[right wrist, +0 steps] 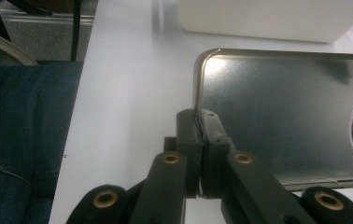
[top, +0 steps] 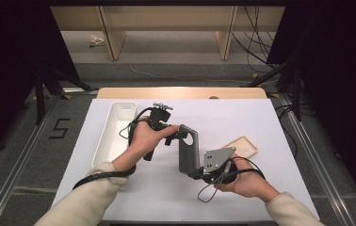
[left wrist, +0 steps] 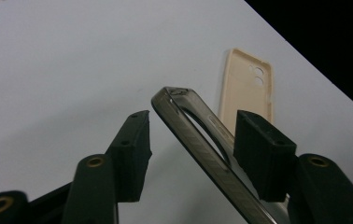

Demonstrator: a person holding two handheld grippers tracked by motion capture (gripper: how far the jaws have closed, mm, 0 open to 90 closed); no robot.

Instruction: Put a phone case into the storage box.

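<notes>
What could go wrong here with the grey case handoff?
1. The right tool pinches just a thin edge of the grey phone case; it could twist or slip out.
2. The left tool straddles the case, one pad apart from it; closing could push it sideways.
3. If dropped, it may land on the beige case.

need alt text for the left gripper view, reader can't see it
The left gripper has its two black jaws on either side of the edge of a grey phone case, the right pad against it and the left one apart. Behind it, a beige phone case lies flat on the white table.
</notes>
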